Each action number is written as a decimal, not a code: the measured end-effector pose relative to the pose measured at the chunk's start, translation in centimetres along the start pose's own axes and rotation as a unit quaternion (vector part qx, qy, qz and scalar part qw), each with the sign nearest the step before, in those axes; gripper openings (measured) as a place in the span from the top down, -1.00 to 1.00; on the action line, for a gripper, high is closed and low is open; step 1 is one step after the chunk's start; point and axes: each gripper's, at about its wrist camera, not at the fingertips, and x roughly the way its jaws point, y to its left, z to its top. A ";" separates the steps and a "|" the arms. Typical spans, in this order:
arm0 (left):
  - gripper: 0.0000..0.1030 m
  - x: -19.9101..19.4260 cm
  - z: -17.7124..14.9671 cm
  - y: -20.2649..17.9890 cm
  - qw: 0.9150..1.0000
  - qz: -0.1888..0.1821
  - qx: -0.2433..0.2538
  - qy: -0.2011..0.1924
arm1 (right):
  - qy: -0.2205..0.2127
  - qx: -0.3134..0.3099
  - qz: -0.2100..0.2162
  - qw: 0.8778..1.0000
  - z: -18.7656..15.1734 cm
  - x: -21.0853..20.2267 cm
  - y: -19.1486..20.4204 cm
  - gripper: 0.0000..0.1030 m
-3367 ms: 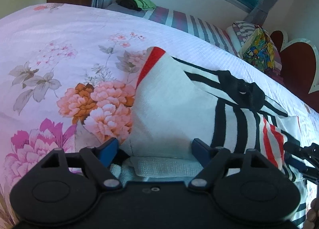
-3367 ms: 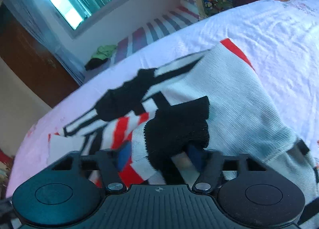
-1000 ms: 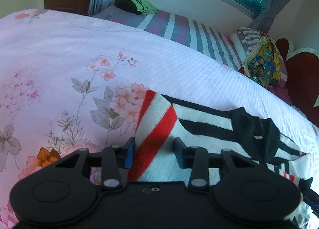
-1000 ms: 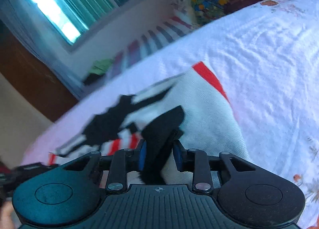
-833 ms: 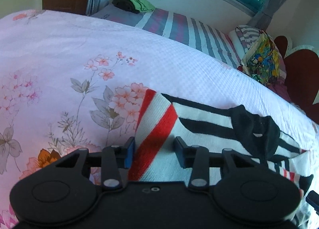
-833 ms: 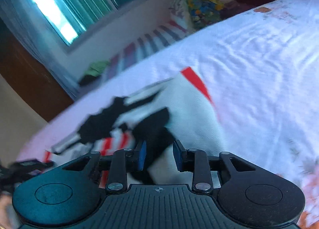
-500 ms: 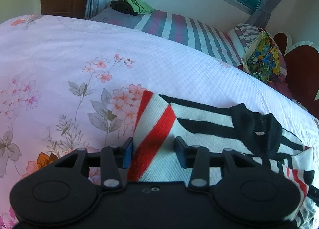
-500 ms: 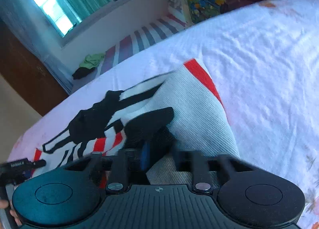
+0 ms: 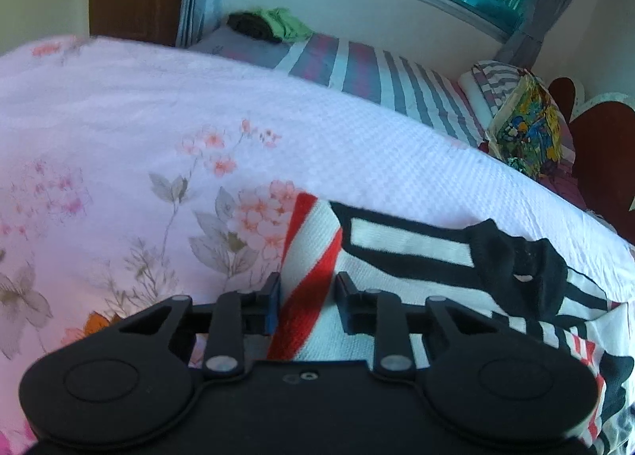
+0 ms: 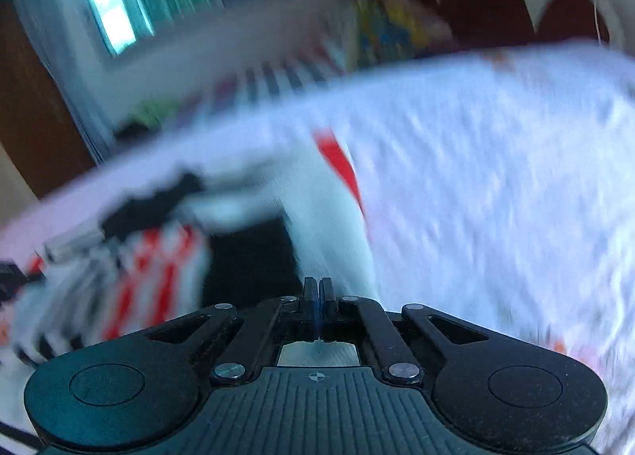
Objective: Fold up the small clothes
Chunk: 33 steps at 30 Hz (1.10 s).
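On the bed's pink floral sheet lies the small white knit garment with black and red stripes, partly folded, its red-striped corner toward the flower print. The left gripper straddles that red-striped edge, its fingers closing with the cloth between them. The right gripper, at the garment's opposite side in a blurred view, has its fingers shut together; whether they pinch any fabric I cannot tell
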 end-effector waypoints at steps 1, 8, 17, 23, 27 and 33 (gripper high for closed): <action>0.47 -0.4 0.0 0.0 1.000 0.000 0.000 -0.004 | -0.009 -0.008 0.004 1.000 0.5 -0.2 0.5 1.00; 0.26 1.3 0.7 0.6 1.000 0.019 -0.021 0.004 | 0.056 -0.040 0.024 0.997 1.0 5.3 3.2 1.00; 0.31 -4.4 -0.7 -0.3 1.000 -0.007 -0.008 -0.009 | 0.038 -0.061 0.060 0.996 0.8 2.2 4.4 -0.51; 0.31 -7.7 -4.8 -3.9 0.998 -0.037 0.038 0.023 | 0.018 -0.118 0.079 0.990 -0.7 0.5 8.2 -0.75; 0.30 -7.4 -7.6 -5.2 0.997 -0.029 0.070 0.035 | 0.032 -0.140 0.088 0.986 -2.4 0.4 9.6 -0.57; 0.27 -6.6 -8.6 -4.9 0.996 -0.011 0.080 0.033 | 0.079 -0.156 0.044 0.984 -4.8 3.0 7.7 -0.46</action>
